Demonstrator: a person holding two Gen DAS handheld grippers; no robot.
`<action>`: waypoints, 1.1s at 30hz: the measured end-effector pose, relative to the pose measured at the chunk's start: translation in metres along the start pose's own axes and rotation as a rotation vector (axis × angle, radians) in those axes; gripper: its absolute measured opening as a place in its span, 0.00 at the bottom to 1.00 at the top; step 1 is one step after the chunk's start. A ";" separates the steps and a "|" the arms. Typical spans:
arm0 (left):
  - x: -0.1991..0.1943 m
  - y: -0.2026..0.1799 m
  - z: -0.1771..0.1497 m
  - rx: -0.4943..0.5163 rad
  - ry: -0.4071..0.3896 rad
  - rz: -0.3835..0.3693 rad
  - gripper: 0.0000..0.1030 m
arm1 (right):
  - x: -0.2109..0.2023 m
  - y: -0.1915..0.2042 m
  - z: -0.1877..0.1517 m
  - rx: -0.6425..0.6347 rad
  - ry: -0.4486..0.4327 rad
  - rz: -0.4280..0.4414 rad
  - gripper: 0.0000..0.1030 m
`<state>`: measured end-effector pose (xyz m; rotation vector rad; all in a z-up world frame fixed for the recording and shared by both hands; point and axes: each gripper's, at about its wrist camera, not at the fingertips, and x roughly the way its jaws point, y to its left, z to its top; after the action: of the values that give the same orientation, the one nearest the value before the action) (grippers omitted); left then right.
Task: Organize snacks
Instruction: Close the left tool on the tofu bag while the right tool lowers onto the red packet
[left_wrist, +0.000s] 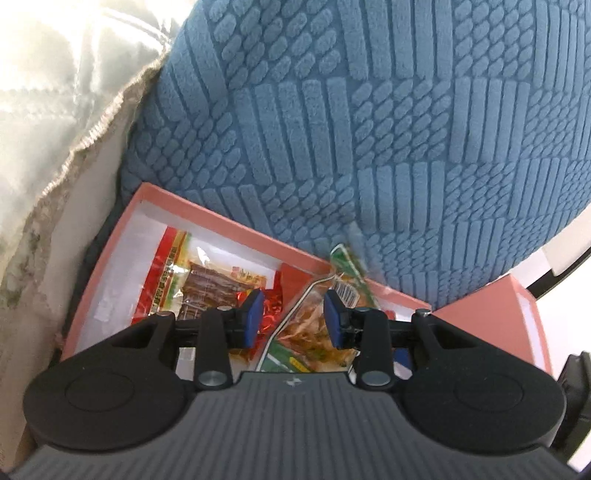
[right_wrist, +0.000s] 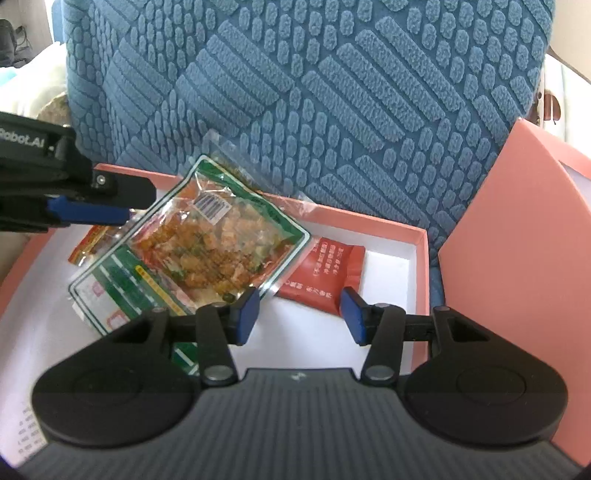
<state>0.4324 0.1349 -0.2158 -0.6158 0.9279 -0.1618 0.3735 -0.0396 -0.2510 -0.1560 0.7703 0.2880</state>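
A pink box (right_wrist: 423, 236) with a white inside lies against a blue cushion (right_wrist: 295, 92). In it lies a green-edged clear snack bag (right_wrist: 207, 243), a small red packet (right_wrist: 328, 273) to its right and a red-and-yellow bag (left_wrist: 192, 280) at the left. My left gripper (left_wrist: 293, 319) is open above the bags; it also shows in the right wrist view (right_wrist: 88, 214). My right gripper (right_wrist: 299, 314) is open and empty over the box's white floor, just in front of the red packet.
The pink box lid (right_wrist: 517, 236) stands on edge to the right of the box. The blue cushion leans over the box's far rim. A pale quilted cloth (left_wrist: 55, 129) lies to the left.
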 end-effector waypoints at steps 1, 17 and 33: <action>0.003 0.000 0.000 -0.006 0.020 -0.021 0.39 | -0.001 0.002 -0.001 -0.002 -0.001 -0.001 0.50; 0.007 0.005 -0.003 0.000 0.069 -0.125 0.39 | 0.007 -0.003 -0.009 0.014 0.004 0.000 0.50; 0.006 0.000 0.003 0.047 0.114 -0.433 0.39 | 0.006 0.000 -0.012 0.028 0.002 0.000 0.50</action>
<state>0.4387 0.1335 -0.2185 -0.7640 0.8870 -0.6089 0.3702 -0.0414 -0.2636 -0.1304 0.7760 0.2768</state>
